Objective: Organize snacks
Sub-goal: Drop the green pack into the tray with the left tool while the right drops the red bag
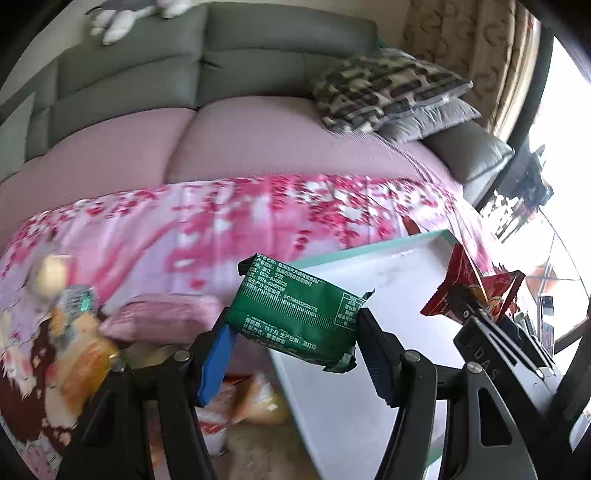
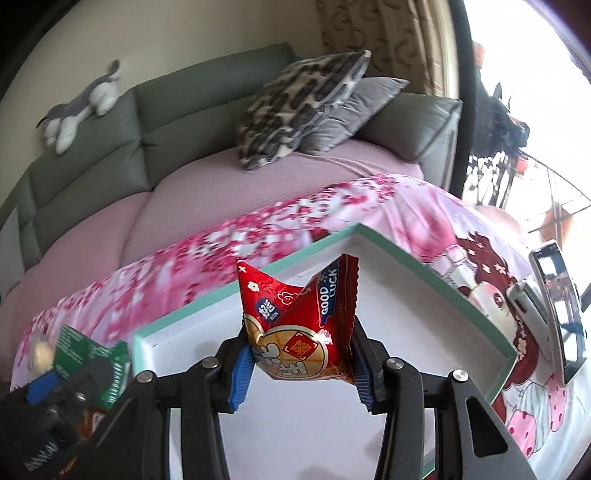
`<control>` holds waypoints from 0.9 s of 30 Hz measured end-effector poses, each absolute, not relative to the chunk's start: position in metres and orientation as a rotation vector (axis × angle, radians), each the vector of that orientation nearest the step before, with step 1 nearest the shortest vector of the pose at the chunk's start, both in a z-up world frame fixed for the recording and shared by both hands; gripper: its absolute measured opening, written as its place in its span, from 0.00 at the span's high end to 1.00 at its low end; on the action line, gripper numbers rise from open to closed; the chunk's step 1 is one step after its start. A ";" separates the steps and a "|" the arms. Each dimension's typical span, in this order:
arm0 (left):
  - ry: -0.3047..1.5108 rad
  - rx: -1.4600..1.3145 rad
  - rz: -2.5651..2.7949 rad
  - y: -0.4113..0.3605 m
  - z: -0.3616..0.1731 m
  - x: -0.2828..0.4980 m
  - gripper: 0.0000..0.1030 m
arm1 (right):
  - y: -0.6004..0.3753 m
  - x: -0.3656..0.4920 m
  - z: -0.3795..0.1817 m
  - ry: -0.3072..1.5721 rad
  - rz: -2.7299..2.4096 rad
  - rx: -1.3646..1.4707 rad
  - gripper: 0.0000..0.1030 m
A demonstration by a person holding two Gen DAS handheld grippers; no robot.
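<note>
A floral pink cloth (image 1: pixel 184 221) printed with blossoms and a cartoon girl covers the table, and behind it runs a grey-green sofa (image 2: pixel 110 140) whose seat is draped in plain mauve fabric. Patterned curtains (image 2: pixel 388 33) hang by a bright window on the right. On the sofa I count two cushions, one blotchy grey-and-cream (image 2: pixel 295 107) and one plain grey (image 2: pixel 365 110) tucked under it, and one grey-and-white plush toy (image 2: pixel 79 110) lying along the backrest. A phone on a silver stand (image 2: pixel 550 306) sits on the cloth at the right.

One shallow white tray (image 2: pixel 461 299) with a mint-green rim lies on the cloth. The left gripper (image 1: pixel 295 332) has its fingers (image 1: pixel 218 362) clamped on one green snack packet (image 1: pixel 295 310), held in the air near the tray's left edge. The right gripper (image 2: pixel 301 354) pinches one red snack packet (image 2: pixel 295 325) marked "GOOD LUCK" above the tray's bare floor. More wrappers, orange and yellowish (image 1: pixel 77 343), lie blurred on the cloth at the left; I cannot count them.
</note>
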State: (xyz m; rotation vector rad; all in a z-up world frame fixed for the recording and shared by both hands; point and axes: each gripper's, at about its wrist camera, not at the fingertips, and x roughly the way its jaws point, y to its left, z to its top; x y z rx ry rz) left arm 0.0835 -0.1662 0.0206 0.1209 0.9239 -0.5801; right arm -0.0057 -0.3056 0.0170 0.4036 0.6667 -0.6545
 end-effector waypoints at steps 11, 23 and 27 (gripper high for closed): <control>0.937 0.145 -0.596 -0.208 -0.005 0.095 0.35 | -0.344 -0.008 0.007 0.692 -0.747 0.449 0.51; 0.907 0.127 -0.532 -0.193 0.017 0.095 0.20 | -0.342 -0.003 0.008 0.713 -0.735 0.434 0.50; 0.880 0.136 -0.419 -0.179 0.028 0.101 0.10 | -0.341 -0.002 0.007 0.723 -0.727 0.430 0.35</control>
